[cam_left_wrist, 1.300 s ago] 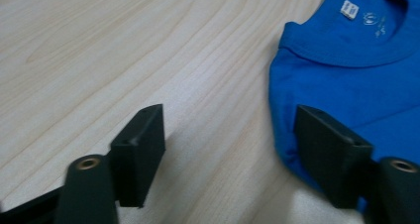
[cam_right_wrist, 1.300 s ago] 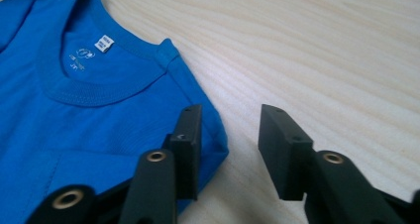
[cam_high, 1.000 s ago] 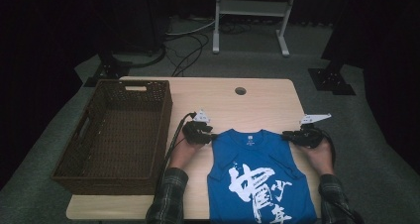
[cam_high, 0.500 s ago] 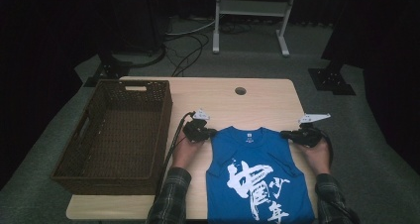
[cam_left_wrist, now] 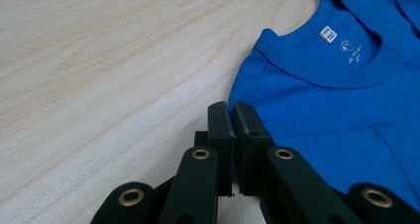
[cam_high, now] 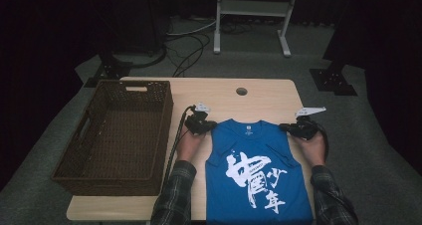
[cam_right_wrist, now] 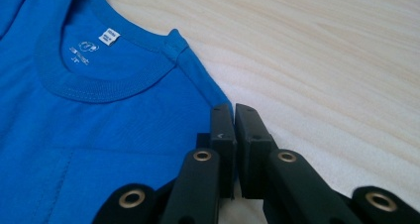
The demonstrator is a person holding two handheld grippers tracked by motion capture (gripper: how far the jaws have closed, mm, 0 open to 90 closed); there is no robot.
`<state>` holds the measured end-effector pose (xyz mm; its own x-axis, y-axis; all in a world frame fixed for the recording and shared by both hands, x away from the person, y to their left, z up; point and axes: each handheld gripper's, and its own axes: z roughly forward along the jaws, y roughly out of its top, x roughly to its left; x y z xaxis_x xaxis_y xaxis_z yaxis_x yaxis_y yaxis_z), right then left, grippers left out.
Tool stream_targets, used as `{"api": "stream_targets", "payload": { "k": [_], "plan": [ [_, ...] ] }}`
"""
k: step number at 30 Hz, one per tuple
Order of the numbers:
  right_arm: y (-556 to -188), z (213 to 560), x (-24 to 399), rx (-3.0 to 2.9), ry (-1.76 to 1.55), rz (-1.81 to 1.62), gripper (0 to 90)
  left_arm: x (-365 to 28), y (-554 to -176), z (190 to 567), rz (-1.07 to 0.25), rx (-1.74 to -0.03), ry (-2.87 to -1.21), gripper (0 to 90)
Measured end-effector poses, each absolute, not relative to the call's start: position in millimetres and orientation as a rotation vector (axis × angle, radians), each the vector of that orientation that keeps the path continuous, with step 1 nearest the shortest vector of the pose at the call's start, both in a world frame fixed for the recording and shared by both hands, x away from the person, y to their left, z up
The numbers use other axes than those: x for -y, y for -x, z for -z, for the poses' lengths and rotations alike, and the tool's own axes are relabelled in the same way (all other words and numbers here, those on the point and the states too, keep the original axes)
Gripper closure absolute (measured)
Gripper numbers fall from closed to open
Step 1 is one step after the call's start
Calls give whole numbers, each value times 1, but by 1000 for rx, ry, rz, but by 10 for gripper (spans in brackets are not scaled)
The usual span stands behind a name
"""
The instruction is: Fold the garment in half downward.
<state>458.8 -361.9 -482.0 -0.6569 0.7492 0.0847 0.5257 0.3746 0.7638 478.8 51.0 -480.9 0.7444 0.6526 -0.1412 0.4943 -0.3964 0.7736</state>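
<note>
A blue sleeveless shirt (cam_high: 249,175) with white characters lies flat on the wooden table (cam_high: 219,93), collar toward the far side. My left gripper (cam_high: 211,125) is at its left shoulder, and its jaws are closed on the shoulder's edge. In the left gripper view the jaw tips (cam_left_wrist: 232,107) pinch the corner of the shirt (cam_left_wrist: 337,110) beside the collar. My right gripper (cam_high: 284,127) is at the right shoulder. The right gripper view shows its jaws (cam_right_wrist: 233,110) shut on the edge of the shirt (cam_right_wrist: 99,125) in the same way.
A dark wicker basket (cam_high: 166,115) stands on the table's left half, close to my left forearm. A round cable hole (cam_high: 242,91) lies beyond the collar. Bare wood stretches past the shirt to the far edge. Cables and a metal stand are on the floor behind.
Both hands have shifted a little toward the far side, and the shirt's shoulders have moved with them. The jaws of both grippers have come together on the shoulder edges.
</note>
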Motion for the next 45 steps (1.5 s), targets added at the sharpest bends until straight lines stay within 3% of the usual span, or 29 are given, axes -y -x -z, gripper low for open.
{"api": "stream_targets", "payload": {
  "k": [28,36,45],
  "plan": [
    [-508,481,357,-2283,-1212,-1118,869,-37,-531,478,-295,-988,-2049,873],
    [-500,469,360,-2251,-1188,-1161,872,-40,-521,470,-291,-992,-2036,876],
    [-465,447,369,-2205,-1151,-1280,871,-37,-482,444,-347,-926,-2007,876]
  ]
}}
